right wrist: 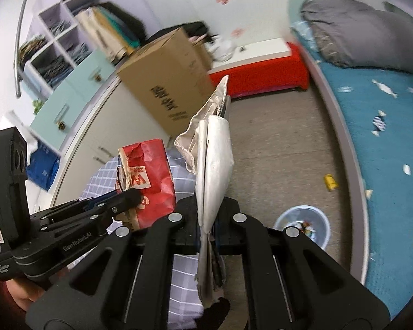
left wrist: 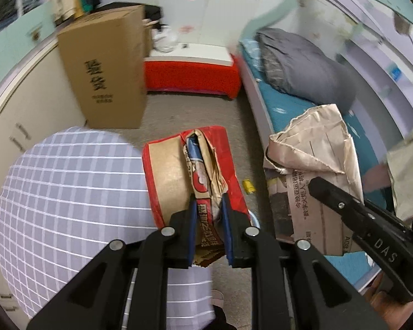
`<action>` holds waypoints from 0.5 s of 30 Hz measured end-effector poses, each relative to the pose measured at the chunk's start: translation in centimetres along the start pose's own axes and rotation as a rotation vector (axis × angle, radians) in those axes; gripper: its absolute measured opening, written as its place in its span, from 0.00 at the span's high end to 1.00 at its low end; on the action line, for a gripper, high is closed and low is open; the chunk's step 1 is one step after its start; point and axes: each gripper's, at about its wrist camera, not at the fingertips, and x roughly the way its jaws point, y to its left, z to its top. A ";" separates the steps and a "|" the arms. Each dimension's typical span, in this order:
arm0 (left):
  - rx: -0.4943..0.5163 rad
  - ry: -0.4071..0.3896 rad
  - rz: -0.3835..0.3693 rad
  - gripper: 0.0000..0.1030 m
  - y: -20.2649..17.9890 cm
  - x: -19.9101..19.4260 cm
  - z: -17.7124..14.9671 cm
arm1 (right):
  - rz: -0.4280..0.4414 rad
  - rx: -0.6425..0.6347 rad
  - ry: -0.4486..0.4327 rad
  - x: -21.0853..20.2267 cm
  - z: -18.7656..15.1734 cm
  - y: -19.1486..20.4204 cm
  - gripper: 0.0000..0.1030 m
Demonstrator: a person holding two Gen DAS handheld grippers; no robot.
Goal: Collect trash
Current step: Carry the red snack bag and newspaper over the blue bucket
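Observation:
My left gripper [left wrist: 209, 202] is shut on a crumpled red paper bag [left wrist: 176, 170], held up above the floor. In the right wrist view the same red bag [right wrist: 154, 170] hangs from the left gripper [right wrist: 133, 194] at the left. My right gripper [right wrist: 209, 207] is shut on a folded, torn newspaper [right wrist: 214, 151] that stands edge-on between its jaws. The left wrist view shows this newspaper [left wrist: 314, 151] broadside, pinched by the right gripper [left wrist: 315, 186]. A pale blue bin [right wrist: 320, 216] with trash inside stands on the floor below. A small yellow scrap [right wrist: 330, 182] lies beside the bed.
A tall cardboard box [left wrist: 107, 71] stands by the cupboards, with a red bench [left wrist: 192, 78] behind it. The bed [right wrist: 385, 143], with teal sheet and grey duvet [left wrist: 303, 63], curves along the right. The person's knee in checked cloth [left wrist: 68, 206] fills the lower left.

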 end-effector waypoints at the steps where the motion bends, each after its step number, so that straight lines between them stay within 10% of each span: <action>1: 0.022 0.002 -0.007 0.84 -1.7 0.1 0.0 | -0.012 0.016 -0.011 -1.0 -0.2 -1.4 0.93; 15: 0.176 0.076 -0.072 0.83 -14.8 4.2 0.8 | -0.138 0.153 -0.082 -8.3 -1.8 -13.0 0.93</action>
